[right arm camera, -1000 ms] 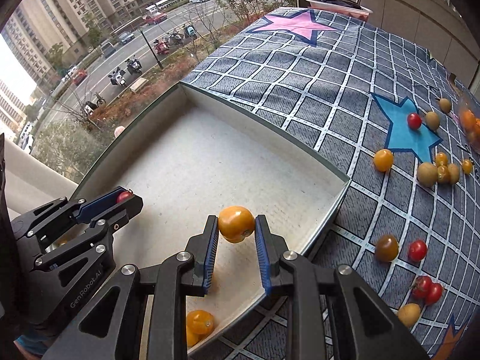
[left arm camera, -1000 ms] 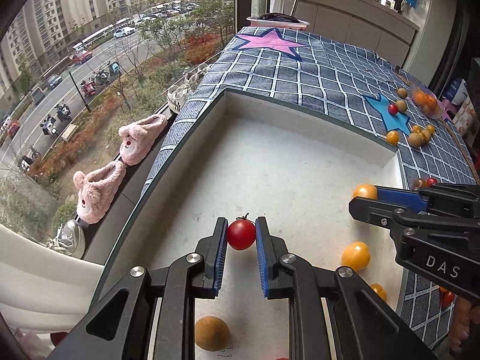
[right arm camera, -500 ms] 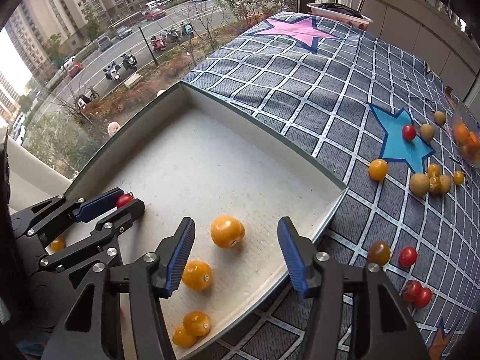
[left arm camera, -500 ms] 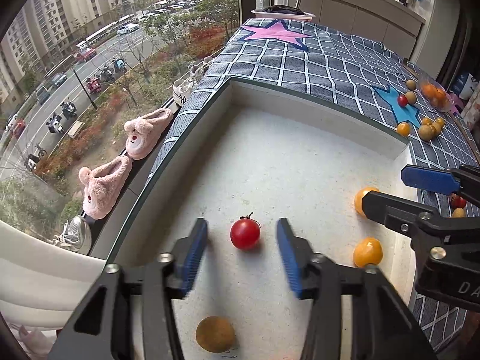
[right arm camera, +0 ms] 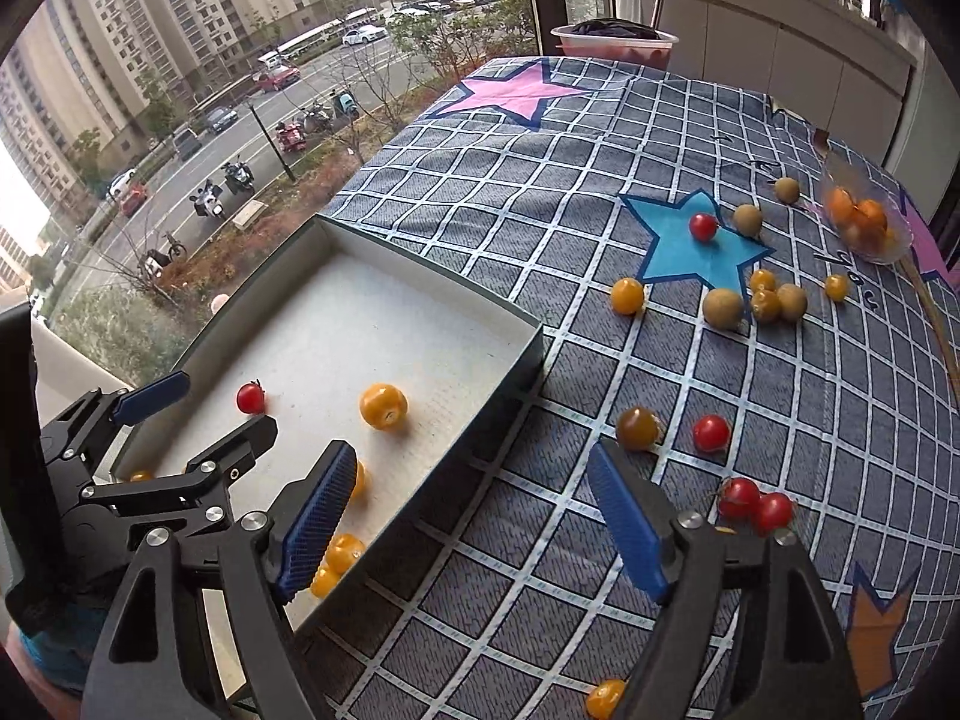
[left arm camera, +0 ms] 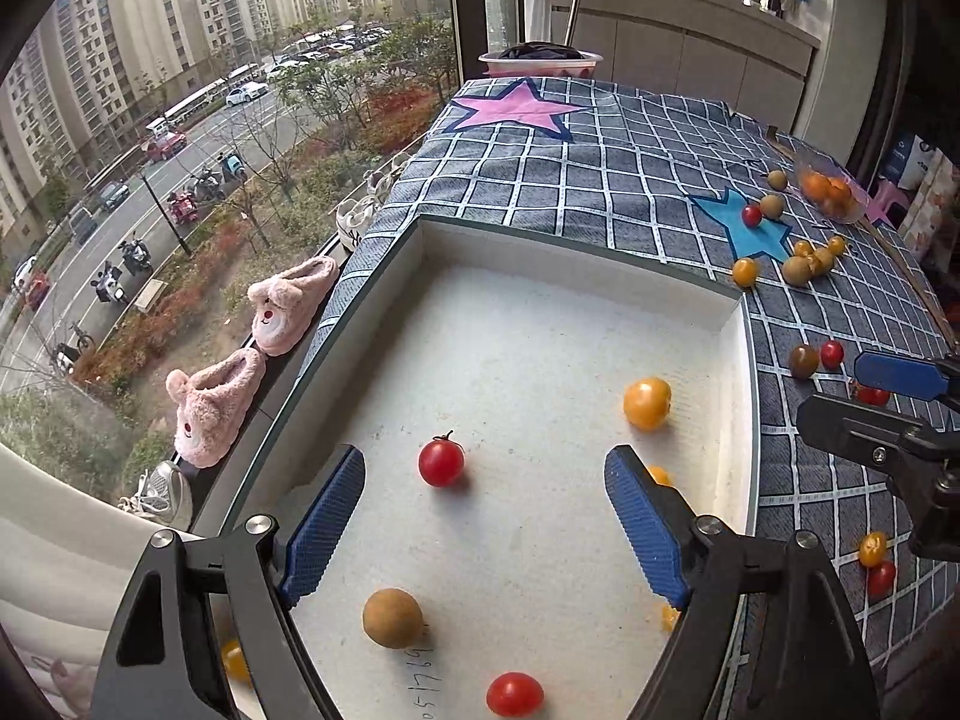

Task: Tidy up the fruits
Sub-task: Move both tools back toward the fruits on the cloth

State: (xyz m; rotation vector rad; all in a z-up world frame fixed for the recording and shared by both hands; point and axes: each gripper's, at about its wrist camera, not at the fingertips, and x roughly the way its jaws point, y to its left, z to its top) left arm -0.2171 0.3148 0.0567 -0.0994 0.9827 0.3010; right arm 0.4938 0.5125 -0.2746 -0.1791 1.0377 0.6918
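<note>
A shallow white box (left arm camera: pixel 739 372) (right arm camera: pixel 516 354) lies on the checked cloth. Inside it rest a red cherry tomato (left arm camera: pixel 441 462) (right arm camera: pixel 250 398), a large yellow tomato (left arm camera: pixel 647 402) (right arm camera: pixel 383 406), a brown round fruit (left arm camera: pixel 392 618), another red tomato (left arm camera: pixel 514 694) and several small yellow ones (right arm camera: pixel 342 552). My left gripper (left arm camera: pixel 483 510) hangs over the box floor, jaws opening, with the red tomato lying free just beyond them. My right gripper (right arm camera: pixel 468 510) stands above the box's right rim and the cloth, jaws opening, with nothing between them.
Loose fruit is scattered on the cloth (right arm camera: pixel 600 180): red tomatoes (right arm camera: pixel 756 507), a dark tomato (right arm camera: pixel 637 427), yellow and brown fruits near the blue star (right arm camera: pixel 690 252). A clear bowl of orange fruit (right arm camera: pixel 864 222) sits at the far right. A window and pink slippers (left arm camera: pixel 216 402) lie to the left.
Both grippers let go of their fruit and opened wide. The red tomato and the yellow tomato now lie on the box floor. The right gripper has drawn back toward the box's right rim.
</note>
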